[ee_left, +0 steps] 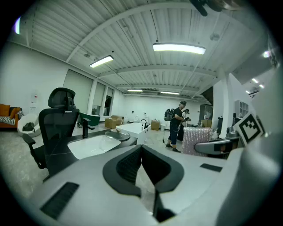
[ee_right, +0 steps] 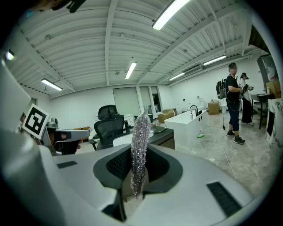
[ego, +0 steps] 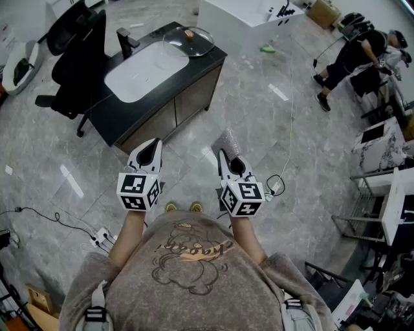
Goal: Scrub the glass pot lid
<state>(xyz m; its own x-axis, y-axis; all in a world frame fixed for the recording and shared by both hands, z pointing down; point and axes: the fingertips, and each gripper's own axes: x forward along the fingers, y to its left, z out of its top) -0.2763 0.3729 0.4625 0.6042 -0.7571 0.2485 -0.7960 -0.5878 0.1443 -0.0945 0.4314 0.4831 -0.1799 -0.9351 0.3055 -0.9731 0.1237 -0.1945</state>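
Holding a scrubber clenched edge-up, the right hand-held gripper points toward the lid, lying flat on the worktop beside the sink, well ahead; the left hand-held gripper is clenched empty.

Open floor ahead of me

Bare grey stone floor runs to the black sink cabinet. A black office chair crowds its left end. A white counter stands near its right corner, where the round glass pot lid lies.
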